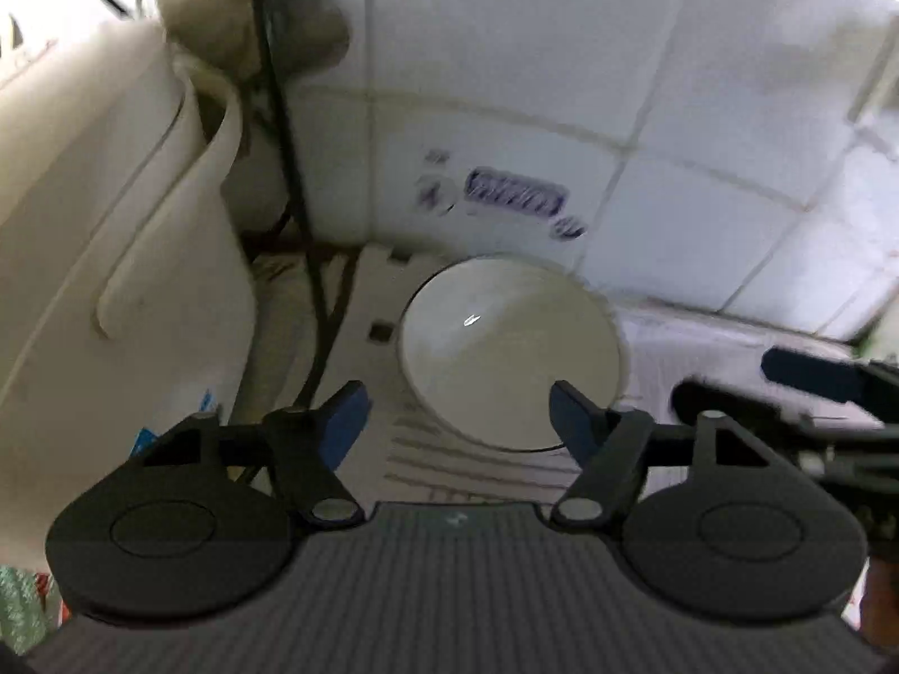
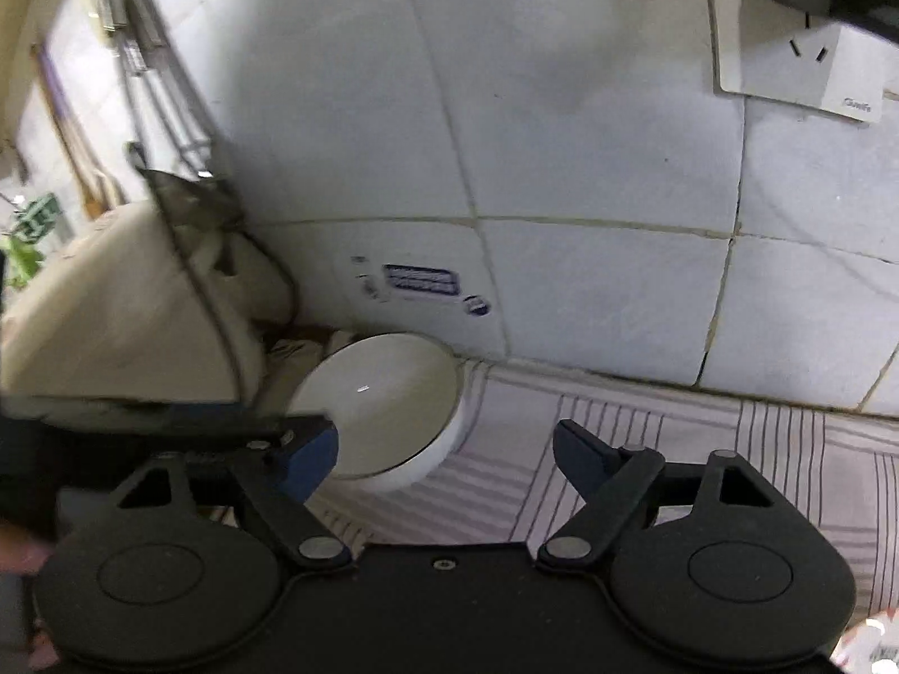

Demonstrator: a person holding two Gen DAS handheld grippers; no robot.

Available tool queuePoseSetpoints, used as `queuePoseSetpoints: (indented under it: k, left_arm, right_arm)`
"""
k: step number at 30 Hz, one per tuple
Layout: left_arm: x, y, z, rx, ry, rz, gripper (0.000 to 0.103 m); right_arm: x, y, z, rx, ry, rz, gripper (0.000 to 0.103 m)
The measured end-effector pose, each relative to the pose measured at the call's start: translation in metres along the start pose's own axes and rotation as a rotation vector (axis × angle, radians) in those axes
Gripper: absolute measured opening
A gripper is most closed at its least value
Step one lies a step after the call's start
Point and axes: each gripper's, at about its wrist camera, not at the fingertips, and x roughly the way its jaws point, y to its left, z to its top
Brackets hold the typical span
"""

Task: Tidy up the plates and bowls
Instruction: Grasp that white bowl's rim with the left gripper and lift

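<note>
A white bowl [image 1: 511, 348] stands upright in the corner by the tiled wall, on a white ribbed surface [image 1: 382, 292]. My left gripper [image 1: 456, 399] hovers over its near rim, jaws apart, the bowl lying beyond and between the blue pads without being pressed. The right fingertip [image 1: 567, 410] overlaps the rim in the picture. In the right wrist view the same bowl [image 2: 382, 399] sits left of centre. My right gripper [image 2: 446, 438] is open beside it, its left pad [image 2: 312, 455] in front of the bowl's edge, the other over the cloth. The right gripper [image 1: 814, 382] also shows blurred at the left view's right edge.
A cream appliance [image 1: 112, 224] with a black cable [image 1: 281, 140] crowds the left side next to the bowl. White wall tiles [image 2: 590, 140] close the back, with a socket [image 2: 803, 56] high on the right. A striped cloth [image 2: 702, 449] covers the counter to the right.
</note>
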Motion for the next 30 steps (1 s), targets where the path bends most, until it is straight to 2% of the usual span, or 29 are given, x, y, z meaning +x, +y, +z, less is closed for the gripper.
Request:
queuePoseSetpoints:
  k: [1,3,6,8,10,12,14,15,17,20,23,24,25,28,30]
  left_arm:
    - [0.005,0.001,0.002,-0.012,0.015,0.006,0.064]
    - [0.013,0.002,0.003,-0.02,0.029,0.022,0.064]
    - [0.028,0.006,0.005,-0.05,0.067,0.03,0.064]
    - [0.034,0.009,0.006,-0.078,0.1,0.021,0.059]
    - [0.039,0.012,0.006,-0.102,0.129,0.017,0.058]
    - [0.041,0.014,0.004,-0.127,0.144,0.008,0.053]
    - [0.044,0.018,0.001,-0.16,0.151,-0.002,0.037]
    - [0.043,0.019,0.001,-0.174,0.141,-0.009,0.033]
    - [0.047,0.019,0.002,-0.157,0.127,-0.011,0.023]
    - [0.053,0.02,0.006,-0.148,0.13,-0.008,0.018]
    - [0.058,0.024,0.006,-0.192,0.151,-0.028,0.014]
    - [0.06,0.025,0.006,-0.2,0.156,-0.026,0.014]
    - [0.06,0.024,0.006,-0.203,0.154,-0.025,0.013]
    - [0.054,0.023,0.006,-0.215,0.167,-0.016,0.013]
    - [0.044,0.019,0.004,-0.179,0.159,-0.018,0.013]
  right_arm:
    - [0.008,-0.001,0.002,-0.022,0.016,-0.015,0.072]
    - [0.018,-0.005,0.006,-0.035,0.029,-0.018,0.071]
    - [0.03,-0.009,0.012,-0.006,0.058,0.056,0.07]
    - [0.04,-0.008,0.014,-0.006,0.092,0.017,0.068]
    - [0.049,-0.007,0.016,0.004,0.139,-0.019,0.058]
    - [0.054,-0.006,0.018,0.021,0.162,-0.008,0.058]
    - [0.065,-0.007,0.019,0.037,0.185,-0.02,0.056]
    - [0.069,-0.008,0.019,0.044,0.192,-0.024,0.054]
    - [0.078,-0.011,0.019,0.077,0.205,-0.012,0.045]
    - [0.087,-0.011,0.019,0.112,0.217,0.015,0.03]
    - [0.097,-0.009,0.015,0.15,0.248,-0.013,0.029]
    - [0.1,-0.007,0.013,0.155,0.256,-0.016,0.026]
    - [0.102,-0.006,0.01,0.181,0.259,0.013,0.017]
    - [0.096,-0.006,0.006,0.245,0.261,0.008,0.016]
    - [0.083,-0.008,0.004,0.251,0.247,0.029,0.017]
